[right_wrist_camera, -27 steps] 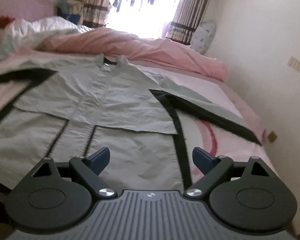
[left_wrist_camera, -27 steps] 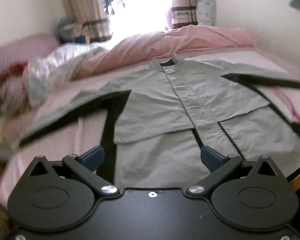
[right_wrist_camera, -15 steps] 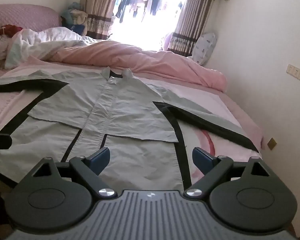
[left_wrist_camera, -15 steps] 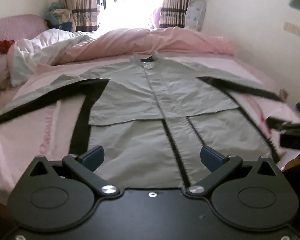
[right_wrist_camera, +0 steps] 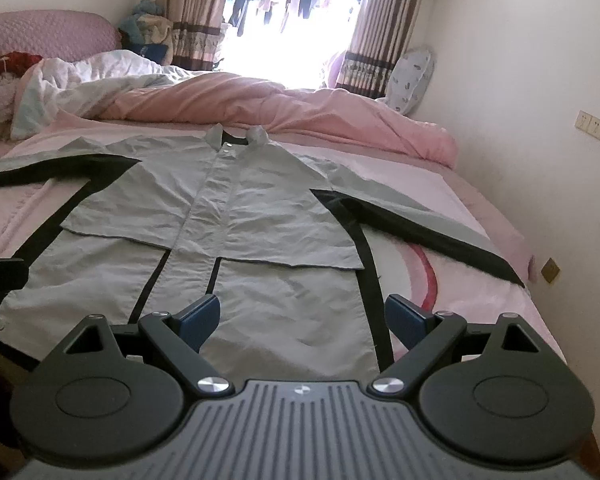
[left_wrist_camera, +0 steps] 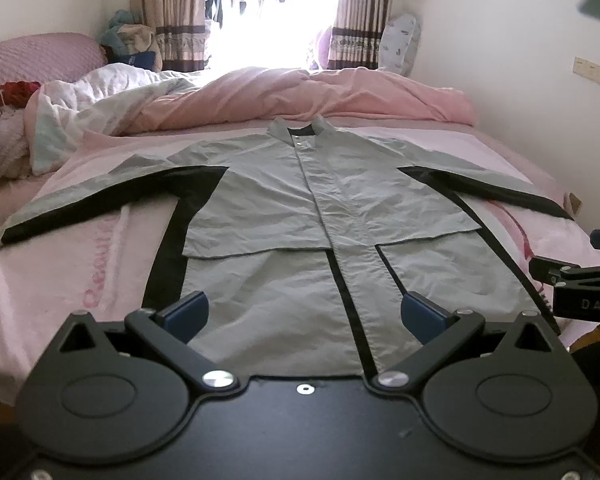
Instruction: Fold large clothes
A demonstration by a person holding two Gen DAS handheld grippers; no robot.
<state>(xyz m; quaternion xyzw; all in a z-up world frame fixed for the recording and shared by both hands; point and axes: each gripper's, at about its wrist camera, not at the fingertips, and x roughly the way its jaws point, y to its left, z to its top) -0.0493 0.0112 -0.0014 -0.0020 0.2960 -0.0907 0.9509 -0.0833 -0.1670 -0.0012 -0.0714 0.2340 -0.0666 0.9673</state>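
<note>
A large grey coat (left_wrist_camera: 284, 216) with black side panels is laid flat, front up, on the pink bed sheet (left_wrist_camera: 60, 276). Its long axis runs from the near foot edge of the bed toward the window (left_wrist_camera: 276, 12): collar (left_wrist_camera: 298, 130) at the far end, hem at the near end, just under both cameras. The buttoned front strip is seen running down the middle, slightly slanted in each view. Both sleeves are spread out sideways and slightly down; the left sleeve (left_wrist_camera: 100, 200) reaches toward the left bed edge, the right sleeve (right_wrist_camera: 420, 224) toward the wall-side edge. Black undersides are shown along both sleeves.

The left gripper (left_wrist_camera: 304, 316) is held over the hem, jaws spread fully wide, nothing between the blue pads (left_wrist_camera: 188, 314); the cloth below is not pinched. The right gripper (right_wrist_camera: 300, 318) is held over the hem's right part, also fully wide and empty, tilted down toward the bed. In the left view the right gripper is caught at the right frame edge, beside the coat's lower right corner.

A crumpled pink duvet (left_wrist_camera: 300, 92) is bunched across the far end of the bed, just beyond the collar. A white quilt (right_wrist_camera: 92, 80) is heaped at the far left. Striped curtains (right_wrist_camera: 196, 12) are seen flanking the bright window. A patterned pillow (right_wrist_camera: 412, 80) is leaned against the right wall.
</note>
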